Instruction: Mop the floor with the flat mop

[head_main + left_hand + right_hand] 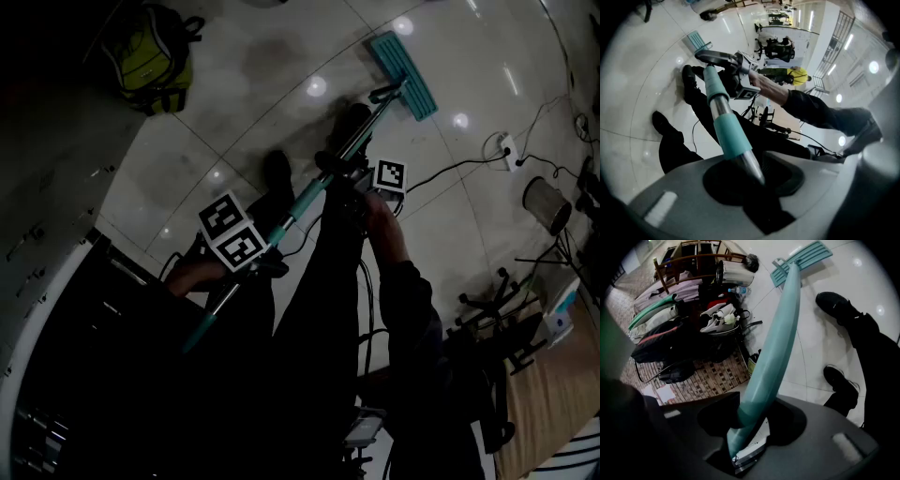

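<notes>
1 flat mop (401, 61). 2 grippers: left gripper (751, 169), right gripper (740, 430). 2 black shoes (836, 305) (840, 379). 1 yellow backpack (150, 56). 1 bottle (739, 290).

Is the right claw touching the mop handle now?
Touching. The right gripper view shows the teal mop handle running down into the right claw, whose jaws are shut on it.

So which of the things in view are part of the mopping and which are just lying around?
Part of the mopping: flat mop, head on the floor; left gripper and right gripper, both clamped on its handle.
Just lying about: yellow backpack, waste bin, power strip, water bottle, pile of bags.
</notes>
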